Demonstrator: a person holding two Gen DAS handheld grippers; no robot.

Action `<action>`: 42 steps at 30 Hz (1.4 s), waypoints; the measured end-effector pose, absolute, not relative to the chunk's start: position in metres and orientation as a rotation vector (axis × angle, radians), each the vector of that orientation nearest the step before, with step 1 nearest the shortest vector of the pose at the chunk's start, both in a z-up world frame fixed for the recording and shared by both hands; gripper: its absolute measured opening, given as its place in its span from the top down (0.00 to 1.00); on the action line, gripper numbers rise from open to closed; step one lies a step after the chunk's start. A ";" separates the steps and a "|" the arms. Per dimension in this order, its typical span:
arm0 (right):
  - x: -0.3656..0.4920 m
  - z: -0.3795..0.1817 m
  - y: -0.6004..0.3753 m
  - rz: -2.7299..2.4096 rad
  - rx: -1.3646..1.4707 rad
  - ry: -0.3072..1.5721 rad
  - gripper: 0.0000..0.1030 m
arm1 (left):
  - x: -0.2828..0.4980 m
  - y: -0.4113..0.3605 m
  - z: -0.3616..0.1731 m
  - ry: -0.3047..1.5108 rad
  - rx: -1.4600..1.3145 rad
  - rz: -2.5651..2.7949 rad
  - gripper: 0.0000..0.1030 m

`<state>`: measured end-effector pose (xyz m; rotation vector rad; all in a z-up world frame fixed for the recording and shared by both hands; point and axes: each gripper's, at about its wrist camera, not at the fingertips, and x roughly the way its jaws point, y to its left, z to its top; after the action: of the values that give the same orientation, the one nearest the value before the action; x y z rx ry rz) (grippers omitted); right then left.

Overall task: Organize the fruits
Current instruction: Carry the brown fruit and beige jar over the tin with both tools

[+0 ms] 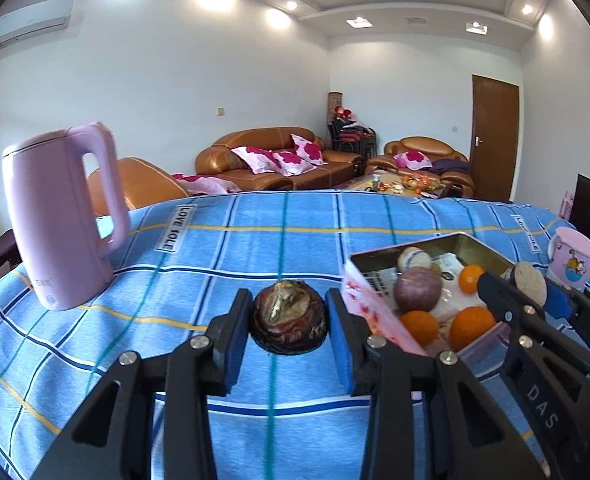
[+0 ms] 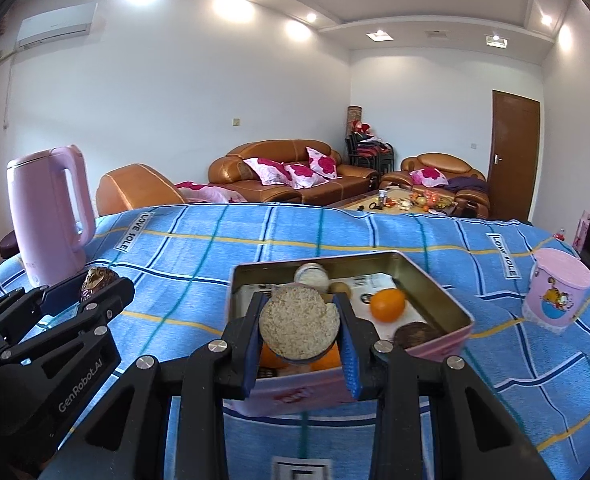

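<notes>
White walls and a ceiling with recessed spotlights [image 2: 231,7] enclose tan leather sofas [image 2: 291,176] bearing pink floral cushions [image 2: 295,172], a brown wooden door [image 2: 515,156], and a white wall-mounted air conditioner [image 2: 57,24].

Three oranges [image 1: 472,322] in one tin [image 1: 379,300], one purple fruit [image 1: 418,289], one pink kettle [image 1: 61,216] at nine o'clock, one pink cup [image 1: 573,254] at three o'clock, two grippers [image 1: 289,320]
</notes>
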<state>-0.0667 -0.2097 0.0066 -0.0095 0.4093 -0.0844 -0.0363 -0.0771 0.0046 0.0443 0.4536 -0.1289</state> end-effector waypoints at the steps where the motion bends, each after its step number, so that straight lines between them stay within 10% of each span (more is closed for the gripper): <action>1: -0.067 0.007 -0.214 -0.090 -0.007 0.411 0.65 | -0.037 -0.081 0.005 0.453 0.046 -0.136 0.62; 42: -0.060 0.012 -0.349 -0.317 -0.003 0.467 0.65 | -0.022 -0.224 0.009 0.529 0.019 -0.382 0.62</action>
<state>-0.0600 -0.3494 0.0124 -0.0026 0.4670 -0.3167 -0.0215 -0.2242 0.0087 0.0188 0.5287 -0.3819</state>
